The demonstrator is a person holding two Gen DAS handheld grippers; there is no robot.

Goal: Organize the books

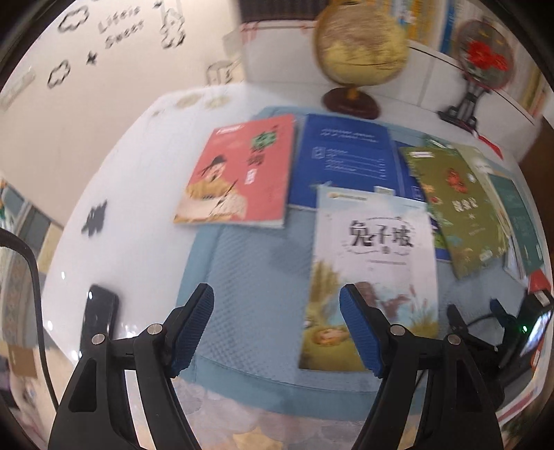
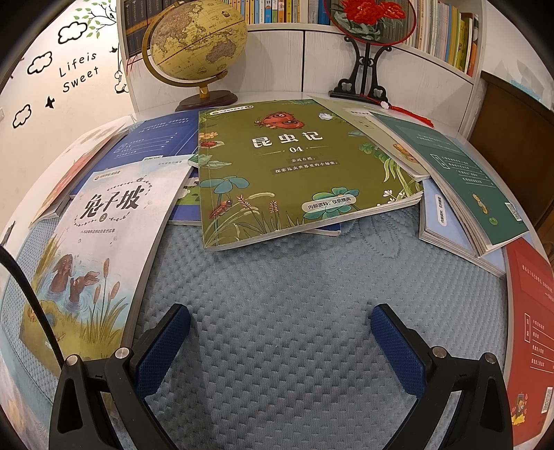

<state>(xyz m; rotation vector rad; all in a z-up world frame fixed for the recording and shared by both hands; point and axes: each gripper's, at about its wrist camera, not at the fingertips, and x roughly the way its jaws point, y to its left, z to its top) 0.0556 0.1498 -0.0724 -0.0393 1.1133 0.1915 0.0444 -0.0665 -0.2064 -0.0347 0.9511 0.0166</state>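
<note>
Several books lie scattered on a blue quilted mat (image 2: 277, 277). A green insect book (image 2: 294, 166) rests on top in the middle, overlapping a blue book (image 2: 155, 138). A white rabbit book (image 2: 104, 242) lies at the left, and a teal book (image 2: 457, 173) is stacked over others at the right. My right gripper (image 2: 280, 311) is open above bare mat, empty. The blurred left wrist view shows a coral book (image 1: 239, 169), the blue book (image 1: 346, 155), the white rabbit book (image 1: 374, 259) and the green book (image 1: 453, 207). My left gripper (image 1: 277, 294) is open and empty, its right finger over the white book's lower edge.
A globe (image 2: 197, 41) and a red-flower fan ornament (image 2: 370, 17) stand at the back before a bookshelf (image 2: 443, 31). A red book (image 2: 529, 329) lies at the right edge. A dark phone (image 1: 100, 311) lies on the white table (image 1: 138, 173) left of the mat.
</note>
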